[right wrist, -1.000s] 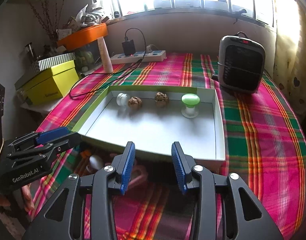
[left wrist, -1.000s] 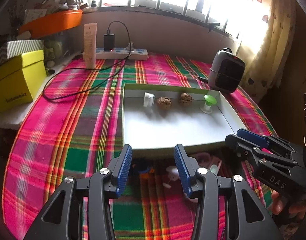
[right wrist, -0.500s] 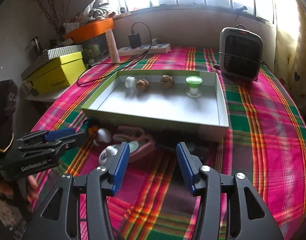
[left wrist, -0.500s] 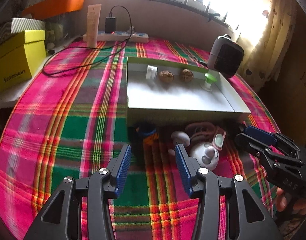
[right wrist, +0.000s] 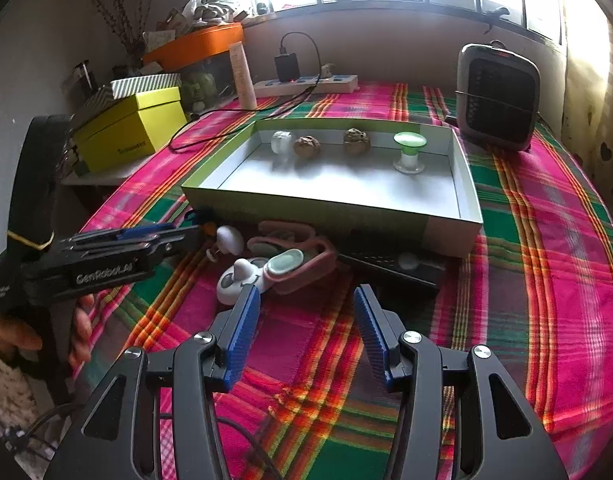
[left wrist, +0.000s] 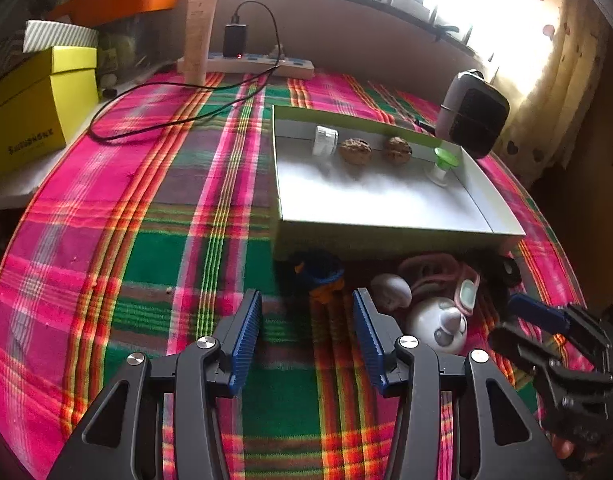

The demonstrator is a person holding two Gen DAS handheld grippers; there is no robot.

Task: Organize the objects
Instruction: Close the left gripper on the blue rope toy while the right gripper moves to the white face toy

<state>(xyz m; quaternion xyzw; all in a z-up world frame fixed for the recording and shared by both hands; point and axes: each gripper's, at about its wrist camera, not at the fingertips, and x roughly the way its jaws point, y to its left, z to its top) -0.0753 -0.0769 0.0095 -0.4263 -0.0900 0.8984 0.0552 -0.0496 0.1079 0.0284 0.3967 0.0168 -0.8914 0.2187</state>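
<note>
A shallow white tray [left wrist: 390, 229] [right wrist: 330, 208] on the plaid cloth holds a small white jar [left wrist: 325, 141] [right wrist: 281, 142], two walnuts [left wrist: 355, 151] [right wrist: 307, 146] and a green-topped stand [left wrist: 446, 160] [right wrist: 409, 152]. In front of the tray lie a blue and orange item [left wrist: 320, 274], a white knob [left wrist: 390, 288] [right wrist: 229, 240], a white round gadget [left wrist: 440, 326] [right wrist: 236, 280], a pink strap with a mint face [left wrist: 464, 292] [right wrist: 290, 262] and a black bar [right wrist: 390, 266]. My left gripper [left wrist: 306, 334] is open just short of the blue item. My right gripper [right wrist: 306, 330] is open near the pink strap.
A grey heater [left wrist: 472, 114] [right wrist: 498, 96] stands at the tray's far right. A power strip with charger and cable [left wrist: 246, 60] [right wrist: 302, 80], a beige tube [left wrist: 200, 40] and yellow boxes [left wrist: 30, 100] [right wrist: 130, 132] are at the far left.
Both grippers have pulled back and up from the tray's near wall, so the loose items in front of it have come into view. Both stayed open.
</note>
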